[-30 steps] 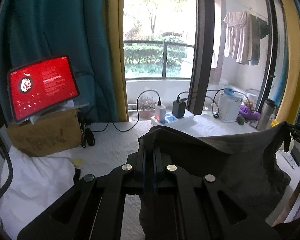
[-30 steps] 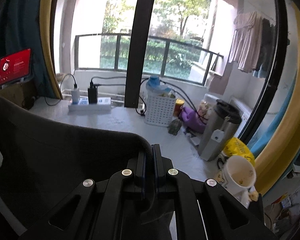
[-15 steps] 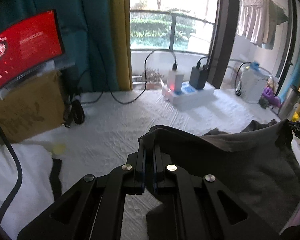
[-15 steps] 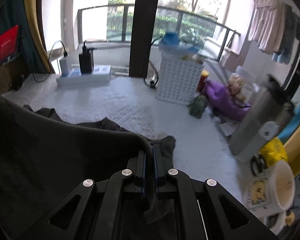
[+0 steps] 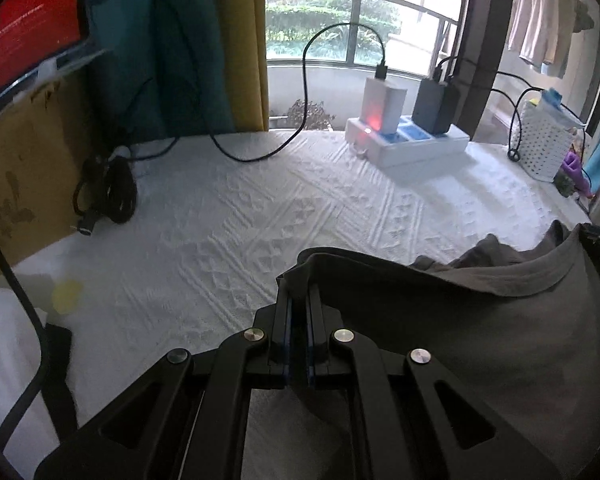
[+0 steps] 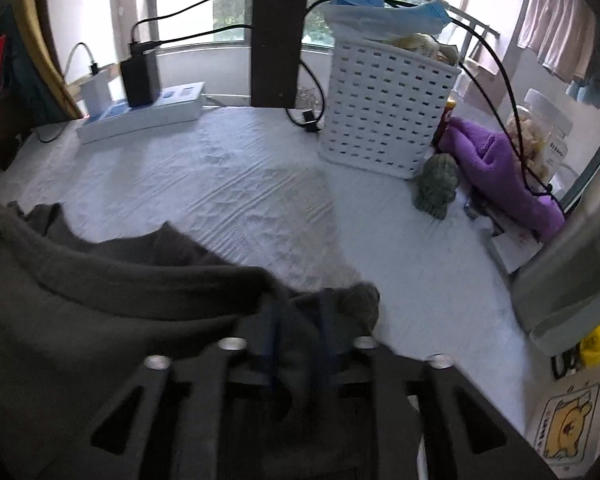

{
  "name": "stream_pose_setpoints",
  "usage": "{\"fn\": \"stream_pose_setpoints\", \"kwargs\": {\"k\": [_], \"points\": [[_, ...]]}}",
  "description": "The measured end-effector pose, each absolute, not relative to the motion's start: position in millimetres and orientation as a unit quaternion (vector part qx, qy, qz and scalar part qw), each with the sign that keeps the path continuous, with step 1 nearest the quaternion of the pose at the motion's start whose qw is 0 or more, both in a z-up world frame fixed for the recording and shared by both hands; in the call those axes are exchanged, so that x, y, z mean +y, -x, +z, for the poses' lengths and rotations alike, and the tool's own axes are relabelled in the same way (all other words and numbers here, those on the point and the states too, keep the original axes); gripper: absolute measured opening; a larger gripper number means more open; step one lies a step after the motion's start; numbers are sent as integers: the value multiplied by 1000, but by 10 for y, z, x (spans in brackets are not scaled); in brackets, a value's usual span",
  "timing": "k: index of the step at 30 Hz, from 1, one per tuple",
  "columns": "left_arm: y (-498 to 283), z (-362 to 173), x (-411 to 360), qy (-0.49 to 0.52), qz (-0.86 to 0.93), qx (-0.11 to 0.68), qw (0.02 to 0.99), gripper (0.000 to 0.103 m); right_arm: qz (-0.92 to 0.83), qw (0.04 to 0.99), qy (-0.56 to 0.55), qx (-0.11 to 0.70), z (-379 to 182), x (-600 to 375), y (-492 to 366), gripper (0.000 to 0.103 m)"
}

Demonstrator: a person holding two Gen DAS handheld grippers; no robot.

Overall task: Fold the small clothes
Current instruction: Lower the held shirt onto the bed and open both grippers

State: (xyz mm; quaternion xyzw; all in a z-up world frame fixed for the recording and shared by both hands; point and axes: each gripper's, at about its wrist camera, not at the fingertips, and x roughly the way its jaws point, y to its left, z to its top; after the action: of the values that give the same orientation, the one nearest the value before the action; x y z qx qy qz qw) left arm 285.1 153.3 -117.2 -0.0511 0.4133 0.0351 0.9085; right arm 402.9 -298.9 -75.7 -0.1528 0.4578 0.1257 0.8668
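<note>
A dark grey garment (image 5: 480, 344) is seen lowered onto the white textured table cover (image 5: 260, 208), stretched between the two grippers, with part of its cloth bunched on the cover beyond the taut top edge. The left gripper (image 5: 298, 304) is clenched on one top corner of the garment; cloth is seen pinched between its pads. The right gripper (image 6: 296, 320) is blurred; its jaws are opening, with the other corner of the garment lying slack between them, so that corner is judged to be in release. From the right wrist view the garment's top hem is seen running away to the left, and a small rounded fold of cloth lies just past the fingers. The garment is judged to be laid only roughly: no crease or neat fold edge can be made out, and most of the body lies below the cameras, out of sight. Whether a first fold has been completed cannot be told. Left to do, by estimate: release of the left corner, smoothing, and further folds. A white power strip (image 5: 408, 144) and a white basket (image 6: 384, 108) stand well apart at the far edge.
</note>
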Motion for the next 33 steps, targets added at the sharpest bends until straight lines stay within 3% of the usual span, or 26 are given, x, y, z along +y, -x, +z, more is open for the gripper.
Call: {"fn": "stream_pose_setpoints", "kwargs": {"k": [2,3,5,9,13,21,29,33], "points": [[-2858,-1212,1576,59,41,423,903,8,114,874,154,446,-715,-3035,-4060,66],[-2852,-1203,1601,64,47,424,902,8,109,877,152,443,-681,-3073,-4067,67],[-2828,-1141,1645,73,54,422,902,10,105,882,147,435,-603,-3099,-4056,67],[-2677,-858,1674,74,74,390,915,26,103,899,143,400,-367,-3088,-3908,68],[-2527,-605,1470,61,47,370,926,34,130,901,128,393,-253,-2969,-3727,68],[-2647,-846,740,42,-77,414,906,35,232,861,130,433,-576,-2303,-3356,67],[-2944,-1196,257,-17,-114,469,876,35,229,838,218,445,-894,-1838,-3311,67],[-3042,-1220,261,-7,-113,468,876,45,219,836,256,433,-895,-1790,-3442,67]]}}
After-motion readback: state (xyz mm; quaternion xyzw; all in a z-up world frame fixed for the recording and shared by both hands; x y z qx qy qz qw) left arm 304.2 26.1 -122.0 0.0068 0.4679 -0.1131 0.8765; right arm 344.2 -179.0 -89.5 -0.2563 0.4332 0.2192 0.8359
